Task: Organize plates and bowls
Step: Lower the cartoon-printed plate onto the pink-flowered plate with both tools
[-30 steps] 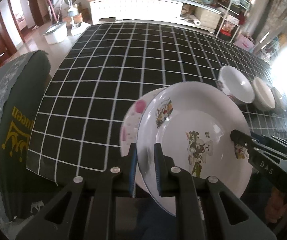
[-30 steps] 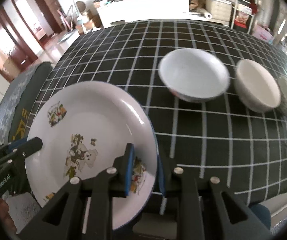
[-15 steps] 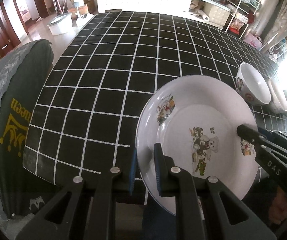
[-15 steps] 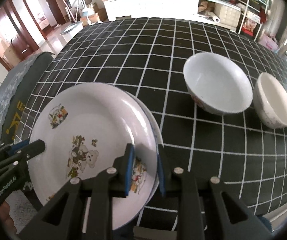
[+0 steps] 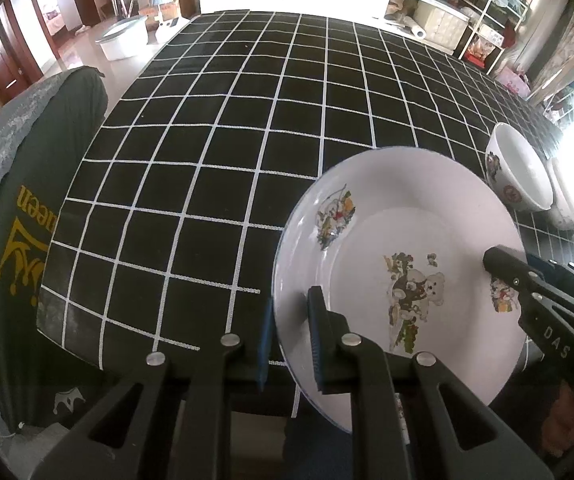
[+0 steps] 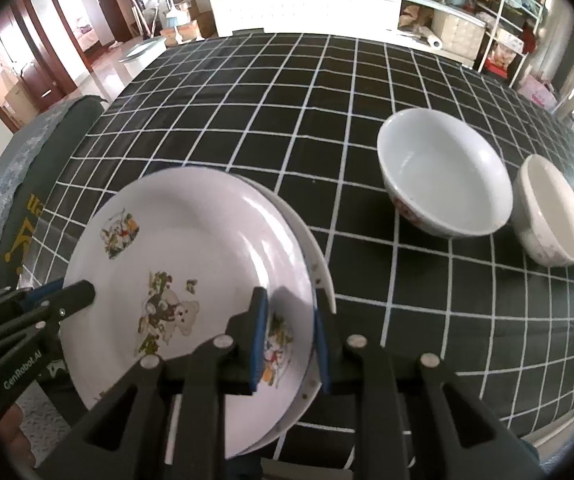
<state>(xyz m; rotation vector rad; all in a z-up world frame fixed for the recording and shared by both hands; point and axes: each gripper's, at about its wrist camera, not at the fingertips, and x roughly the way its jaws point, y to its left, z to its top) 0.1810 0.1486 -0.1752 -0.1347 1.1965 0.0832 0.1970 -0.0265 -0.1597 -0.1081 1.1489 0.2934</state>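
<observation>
Left wrist view: the cartoon plate point(image 5: 399, 248) is held at its near-left rim by the left gripper point(image 5: 290, 340), fingers narrow and closed on the rim. The right gripper point(image 5: 499, 268) is seen at the plate's opposite rim. The plate sits over the near edge of the worktop point(image 5: 247, 128), which is covered by a black cloth with a white grid. Whether it is fully set down cannot be told. A large bowl point(image 5: 523, 172) stands at the right, with a second bowl point(image 5: 567, 204) just beside it, washed out by glare. A dark chair back point(image 5: 15, 240) with gold print is seen at the left.

Right wrist view: the same cartoon plate point(image 6: 191, 256) is gripped at its near-right rim by the right gripper point(image 6: 287, 340), fingers narrow around the rim. A second plate point(image 6: 319, 264) shows underneath, its rim peeking out to the right, so plate stacking is judged underway or nearly done. The large bowl point(image 6: 443, 180) and the smaller bowl point(image 6: 551, 208) stand separately, side by side, not nested; a third item at the far right edge is too cut off to name. Bowl stacking is judged still left.

Room: a long white cabinet point(image 6: 307, 4) and cluttered shelves point(image 6: 507, 32) are seen behind the worktop, with a doorway and tiled floor at the left.
</observation>
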